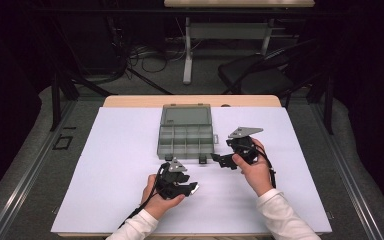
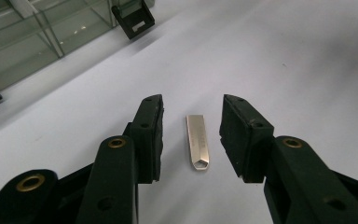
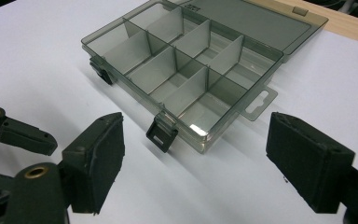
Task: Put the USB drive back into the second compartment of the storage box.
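I see the white counter (image 1: 120, 165) carrying everything, with a smoky grey compartment organizer box (image 1: 186, 134) lying open at its far middle, lid folded back and the dividers bare as far as I can tell. My right claw (image 3: 193, 158) hangs just near the box's near right corner, jaws spread wide with nothing between them. My left claw (image 2: 192, 135) sits lower, near the middle of the counter, and it is the nearer one to the work: a small silver metal USB stick (image 2: 197, 142) lies flat on the counter directly between its pads. The jaws are part-way open and neither pad touches the stick. Its long axis runs along the jaws, pointing away from the hand, so I judge the pads would meet its two long sides squarely.
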Demonstrator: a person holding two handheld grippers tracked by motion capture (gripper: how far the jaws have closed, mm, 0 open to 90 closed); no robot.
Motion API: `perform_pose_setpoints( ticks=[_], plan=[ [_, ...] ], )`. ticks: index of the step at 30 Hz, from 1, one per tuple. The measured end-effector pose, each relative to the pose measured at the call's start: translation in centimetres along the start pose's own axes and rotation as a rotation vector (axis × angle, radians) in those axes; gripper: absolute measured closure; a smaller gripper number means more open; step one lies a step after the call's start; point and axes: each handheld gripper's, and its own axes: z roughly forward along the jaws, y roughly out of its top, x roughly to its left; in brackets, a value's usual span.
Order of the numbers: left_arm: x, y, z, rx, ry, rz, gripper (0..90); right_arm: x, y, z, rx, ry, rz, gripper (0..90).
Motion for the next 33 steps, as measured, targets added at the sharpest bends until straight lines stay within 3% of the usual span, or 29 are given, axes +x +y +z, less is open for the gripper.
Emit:
perform_pose_setpoints(
  ticks=[13,33],
  plan=[
    [-0.5,-0.3,1.2,0.045,0.006,0.008,65.1,-0.1,-0.1,0.1,-0.001,-0.004,-0.002,19.2],
    [-0.7,-0.5,2.0,0.061,0.004,-0.001,70.1,-0.1,-0.2,0.2,0.002,-0.005,-0.002,19.1]
  ],
)
